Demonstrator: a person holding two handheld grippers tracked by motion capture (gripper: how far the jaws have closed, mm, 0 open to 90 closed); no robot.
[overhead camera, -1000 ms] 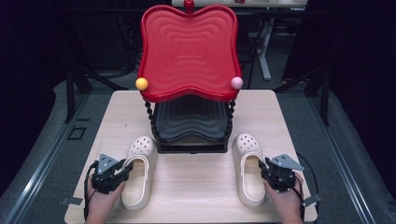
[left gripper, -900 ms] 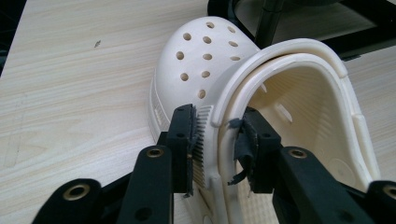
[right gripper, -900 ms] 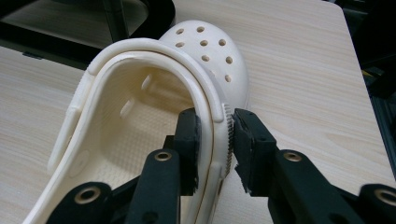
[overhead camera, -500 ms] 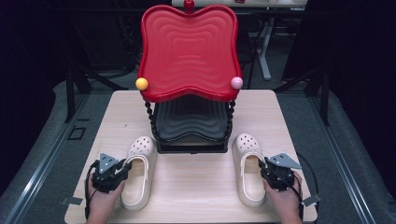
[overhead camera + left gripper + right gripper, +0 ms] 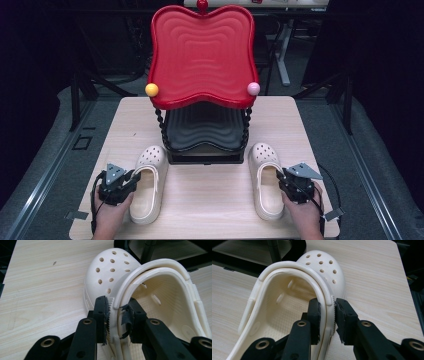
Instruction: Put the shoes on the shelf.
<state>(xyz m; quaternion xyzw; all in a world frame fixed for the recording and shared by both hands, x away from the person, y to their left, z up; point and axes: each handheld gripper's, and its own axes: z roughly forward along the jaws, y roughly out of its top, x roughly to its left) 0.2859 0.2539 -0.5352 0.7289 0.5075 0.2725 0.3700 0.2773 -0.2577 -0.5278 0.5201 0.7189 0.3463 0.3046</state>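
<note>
Item: pair of cream clogs on a wooden table [image 5: 210,200], taken relative to the two-tier rack [image 5: 202,125] with its red upper tray [image 5: 200,55] and black lower tray [image 5: 202,131]. Compared with the frames of a second and half a second earlier, nothing is shifting: both clogs and both grippers are sitting where they were, so the grasps appear settled and lifting is judged to be the step now pending. The left clog [image 5: 148,182] is lying in front of the rack's left front corner, toe nearly touching its base; the left gripper [image 5: 116,315] is pinching that clog's outer side wall, jaws pressed on either face of the rim. The right clog [image 5: 266,180] is lying in front of the rack's right front corner; the right gripper [image 5: 327,315] is clamping its outer wall likewise. Both hands are resting near the table's front edge, leaving little room for pulling back. Bare tabletop is lying open between the clogs in front of the rack, and the red tray is overhanging the space above the toes, which could be limiting a straight upward lift.
</note>
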